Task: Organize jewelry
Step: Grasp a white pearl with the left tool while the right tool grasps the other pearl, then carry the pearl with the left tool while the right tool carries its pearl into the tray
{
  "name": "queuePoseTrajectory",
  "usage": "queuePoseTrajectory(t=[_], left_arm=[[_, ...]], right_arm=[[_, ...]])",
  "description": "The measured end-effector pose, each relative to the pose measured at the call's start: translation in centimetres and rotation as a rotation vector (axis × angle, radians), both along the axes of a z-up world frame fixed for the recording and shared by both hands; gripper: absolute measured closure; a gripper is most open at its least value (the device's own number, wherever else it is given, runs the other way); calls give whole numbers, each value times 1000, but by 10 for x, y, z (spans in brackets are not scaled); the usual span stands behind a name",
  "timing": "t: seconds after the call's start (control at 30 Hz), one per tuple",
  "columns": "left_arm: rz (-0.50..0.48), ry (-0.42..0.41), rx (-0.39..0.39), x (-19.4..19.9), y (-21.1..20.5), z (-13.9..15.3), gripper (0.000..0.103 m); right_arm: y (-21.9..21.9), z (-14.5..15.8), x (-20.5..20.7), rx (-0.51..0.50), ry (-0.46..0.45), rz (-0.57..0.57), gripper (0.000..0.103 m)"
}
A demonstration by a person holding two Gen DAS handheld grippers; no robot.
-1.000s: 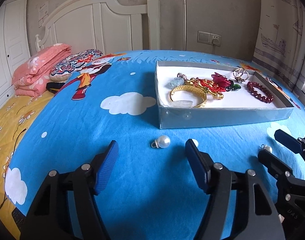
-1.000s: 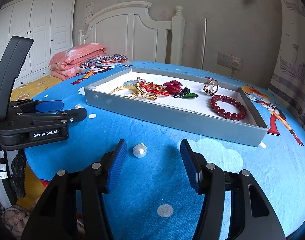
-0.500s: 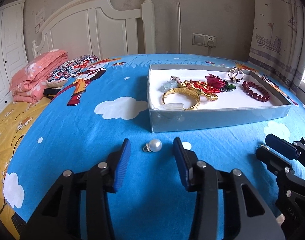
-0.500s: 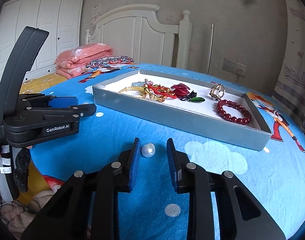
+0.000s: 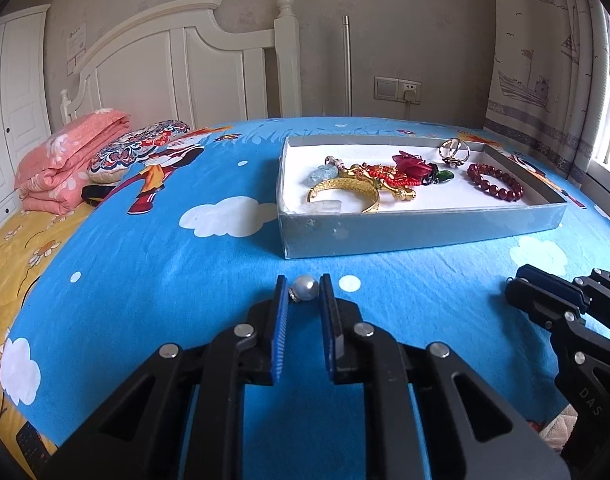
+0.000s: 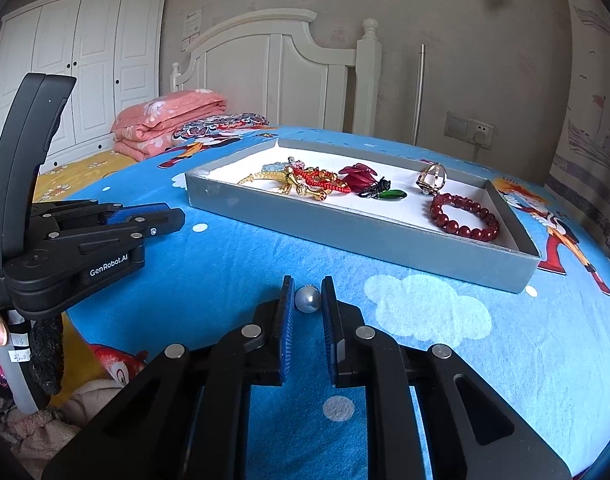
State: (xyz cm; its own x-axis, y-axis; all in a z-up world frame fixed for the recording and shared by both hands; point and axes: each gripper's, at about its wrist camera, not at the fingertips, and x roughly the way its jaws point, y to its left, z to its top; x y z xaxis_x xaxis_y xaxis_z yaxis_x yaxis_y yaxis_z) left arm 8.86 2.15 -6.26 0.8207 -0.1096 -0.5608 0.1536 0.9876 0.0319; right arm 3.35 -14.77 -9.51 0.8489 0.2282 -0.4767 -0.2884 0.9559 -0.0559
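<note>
Two pearl earrings lie on the blue bedsheet in front of a grey tray [image 5: 425,232]. My left gripper [image 5: 303,294] is shut on one pearl earring [image 5: 305,293] at its fingertips. My right gripper [image 6: 307,298] is shut on the other pearl earring [image 6: 308,299]. The tray [image 6: 345,232] holds a gold bangle [image 5: 345,192], a red bead bracelet [image 5: 495,182], a red flower piece [image 5: 411,162] and a ring [image 5: 453,152]. Each gripper shows in the other's view: the right one [image 5: 545,292] and the left one [image 6: 145,220].
A folded pink quilt [image 5: 69,160] and a patterned pillow [image 5: 141,148] lie at the far left by the white headboard [image 5: 177,68]. A curtain [image 5: 545,60] hangs on the right. A white wardrobe [image 6: 77,76] stands far left.
Both grippers have closed from wide open onto their pearl earrings. Both have moved forward, closer to the tray.
</note>
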Motion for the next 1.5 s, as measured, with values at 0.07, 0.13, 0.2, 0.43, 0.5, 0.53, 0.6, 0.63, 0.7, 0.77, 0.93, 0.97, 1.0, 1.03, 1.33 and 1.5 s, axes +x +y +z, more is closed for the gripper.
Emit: queuePoseTrajectory(t=[0.07, 0.13, 0.2, 0.43, 0.5, 0.53, 0.6, 0.63, 0.7, 0.77, 0.93, 0.97, 1.0, 1.03, 1.33, 1.5], left_arm=[[2, -1, -8, -3, 1, 0, 88], [3, -3, -15, -6, 1, 0, 88], [-1, -2, -26, -8, 1, 0, 88], [-10, 3, -27, -14, -4, 1, 88], [-10, 3, -25, -16, -5, 1, 88], [-11, 2, -25, -16, -6, 1, 88], [-12, 2, -27, -18, -8, 2, 88], [-13, 1, -27, -18, -8, 2, 88], [-17, -7, -28, -21, -10, 3, 88], [-24, -17, -25, -24, -13, 6, 88], [-53, -41, -18, -32, -25, 13, 88], [-62, -41, -16, -32, -28, 14, 88], [-71, -42, -14, -33, -31, 15, 88], [-80, -43, -10, -33, -35, 16, 88], [-133, -58, 20, -40, -55, 17, 88], [-125, -52, 19, -38, -56, 18, 88]], right_arm=[[-1, 1, -1, 4, -3, -4, 89], [-3, 1, -2, 9, -7, -8, 89], [-4, 2, -3, 11, -13, -11, 89], [-9, 6, -8, 19, -26, -28, 89], [-12, 7, -9, 24, -27, -35, 89], [-13, 7, -10, 26, -28, -40, 89], [-16, 8, -10, 32, -30, -49, 89], [-18, 8, -11, 34, -31, -53, 89], [-21, 9, -11, 40, -34, -68, 89], [-24, 10, -11, 47, -37, -83, 89], [-31, 12, -12, 57, -42, -109, 89], [-31, 13, -12, 58, -42, -112, 89], [-32, 13, -12, 59, -42, -114, 89], [-33, 13, -12, 60, -42, -116, 89], [-37, 14, -12, 67, -44, -134, 89], [-39, 18, -11, 72, -42, -148, 89]])
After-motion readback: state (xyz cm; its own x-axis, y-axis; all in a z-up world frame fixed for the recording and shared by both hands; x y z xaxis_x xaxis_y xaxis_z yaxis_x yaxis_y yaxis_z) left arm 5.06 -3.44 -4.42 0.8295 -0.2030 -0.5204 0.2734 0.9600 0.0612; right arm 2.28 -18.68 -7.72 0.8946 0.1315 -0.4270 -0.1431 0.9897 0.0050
